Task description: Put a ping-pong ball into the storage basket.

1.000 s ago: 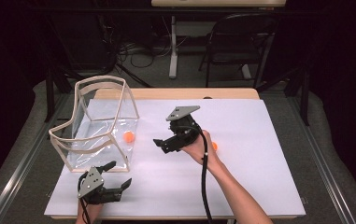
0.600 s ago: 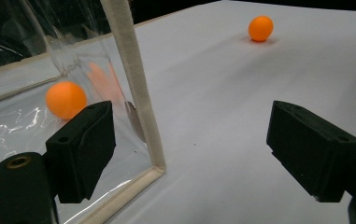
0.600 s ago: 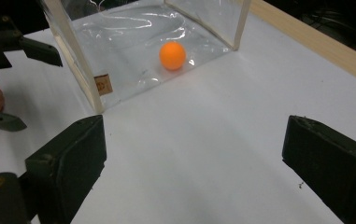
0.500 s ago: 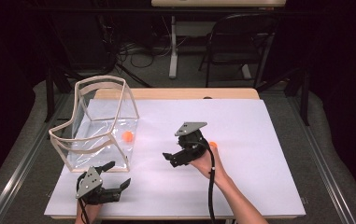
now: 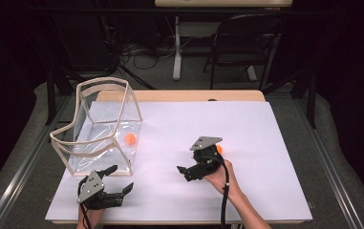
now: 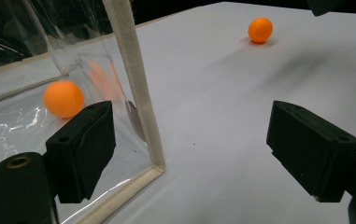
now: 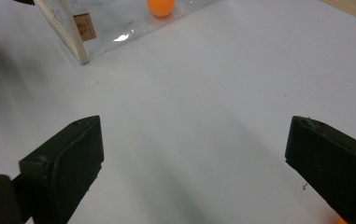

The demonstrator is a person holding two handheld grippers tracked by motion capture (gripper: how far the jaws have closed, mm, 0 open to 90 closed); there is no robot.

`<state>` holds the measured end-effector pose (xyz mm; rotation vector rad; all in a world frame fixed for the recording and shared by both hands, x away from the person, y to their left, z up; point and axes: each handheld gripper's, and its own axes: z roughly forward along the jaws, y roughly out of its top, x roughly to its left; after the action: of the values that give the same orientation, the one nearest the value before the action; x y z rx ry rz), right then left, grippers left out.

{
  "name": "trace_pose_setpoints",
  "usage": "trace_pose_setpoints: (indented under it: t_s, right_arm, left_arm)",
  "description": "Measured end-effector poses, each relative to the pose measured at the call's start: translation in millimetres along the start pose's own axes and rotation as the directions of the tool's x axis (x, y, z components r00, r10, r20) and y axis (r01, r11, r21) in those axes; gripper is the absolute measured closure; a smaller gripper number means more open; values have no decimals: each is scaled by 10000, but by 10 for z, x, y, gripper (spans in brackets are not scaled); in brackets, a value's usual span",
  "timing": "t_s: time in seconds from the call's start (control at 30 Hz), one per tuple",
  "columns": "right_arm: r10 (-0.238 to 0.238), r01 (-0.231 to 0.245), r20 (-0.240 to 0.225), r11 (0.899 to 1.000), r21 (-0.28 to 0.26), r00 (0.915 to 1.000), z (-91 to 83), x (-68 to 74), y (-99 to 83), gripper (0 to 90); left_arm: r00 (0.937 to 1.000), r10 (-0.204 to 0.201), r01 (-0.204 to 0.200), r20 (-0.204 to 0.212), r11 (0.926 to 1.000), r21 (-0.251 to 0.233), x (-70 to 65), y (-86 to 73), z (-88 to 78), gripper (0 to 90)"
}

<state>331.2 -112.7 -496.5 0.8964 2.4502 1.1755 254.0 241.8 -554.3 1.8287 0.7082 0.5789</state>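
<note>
**Both grippers empty, one ball in bag, one on table**

R gripper (image 5: pixel 185 170) low over table (image 5: pixel 275 124), jaws just been opening, wide apart, nothing btwn them. Loose ball (image 5: pixel 219 149) just behind it, on the sheet. L gripper (image 5: pixel 121 180) at bag (image 5: pixel 98 124) corner, jaws apart, empty. 2nd ball (image 5: pixel 130 139) lies inside bag.

White table (image 5: pixel 275 124) bears clear bag (image 5: pixel 104 125), orange ball (image 5: pixel 219 149).

The white bench (image 5: pixel 265 143) is brightly lit from above, w/ the room behind left nearly black. Glare is seen on the clear bin (image 6: pixel 7 126), and soft shadows are thrown on the bench. Near jaws are blurred in both gripper views.
</note>
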Motion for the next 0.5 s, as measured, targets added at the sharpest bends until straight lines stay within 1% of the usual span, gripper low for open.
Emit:
trace_pose_setpoints:
  t_s: [0.2, 0.33, 0.5]
  right_arm:
    - [78, -79, 112, 10000, 60, 9999, -8, 1, -122, 32]
    - [47, -52, 334, 9999, 147, 9994, -27, 6, -207, 26]
    - [158, -167, 486, 9997, 171, 9987, -54, -15, -285, 8]
  left_arm:
    - [10000, 41, -41, -13, 10000, -13, 6, -1, -9, 157]
    - [10000, -23, 23, -6, 10000, -37, 1, -6, -20, 157]
    - [10000, 48, -48, -49, 10000, -12, -2, 0, -25, 157]
